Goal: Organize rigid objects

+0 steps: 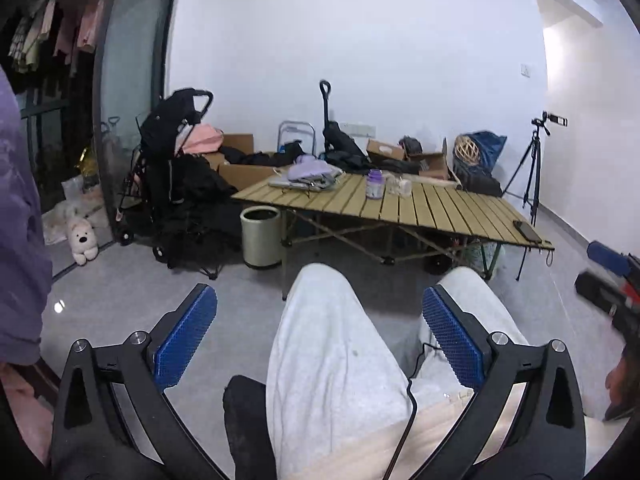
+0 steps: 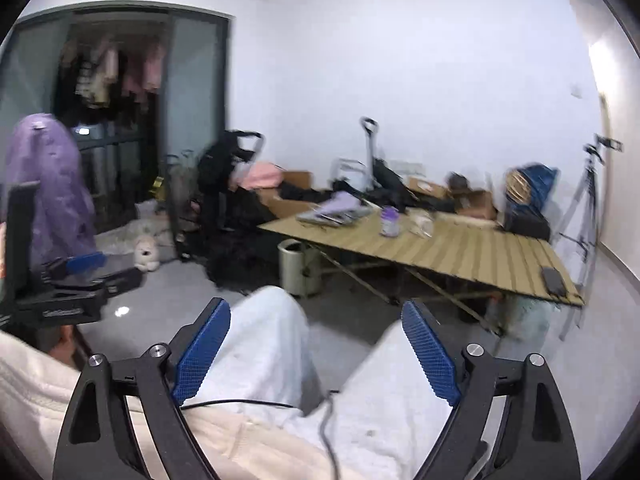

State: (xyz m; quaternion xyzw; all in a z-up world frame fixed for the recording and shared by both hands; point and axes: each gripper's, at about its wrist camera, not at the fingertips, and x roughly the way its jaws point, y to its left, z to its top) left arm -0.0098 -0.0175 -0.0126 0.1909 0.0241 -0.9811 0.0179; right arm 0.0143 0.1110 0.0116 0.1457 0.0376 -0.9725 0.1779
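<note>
A low slatted wooden table (image 1: pixel 448 208) (image 2: pixel 480 252) stands across the room. On it are a purple-capped bottle (image 1: pixel 375 185) (image 2: pixel 389 221), a clear container (image 1: pixel 400 186) (image 2: pixel 422 224), a purple cloth on a flat grey item (image 1: pixel 310 174) (image 2: pixel 340 208), and a dark phone (image 1: pixel 527 231) (image 2: pixel 554 280) near the right end. My left gripper (image 1: pixel 320 308) is open and empty above the person's lap. My right gripper (image 2: pixel 316 322) is open and empty, also over the lap, far from the table. The right gripper shows blurred at the right edge of the left wrist view (image 1: pixel 612 280).
A cream bin (image 1: pixel 261 236) (image 2: pixel 298 266) stands at the table's left corner. A black stroller (image 1: pixel 172 168), cardboard boxes (image 1: pixel 248 172) and bags line the back wall. A tripod (image 1: pixel 534 168) stands at the right. A plush toy (image 1: pixel 83 240) lies by the glass door. Grey-trousered legs (image 1: pixel 328 352) fill the foreground.
</note>
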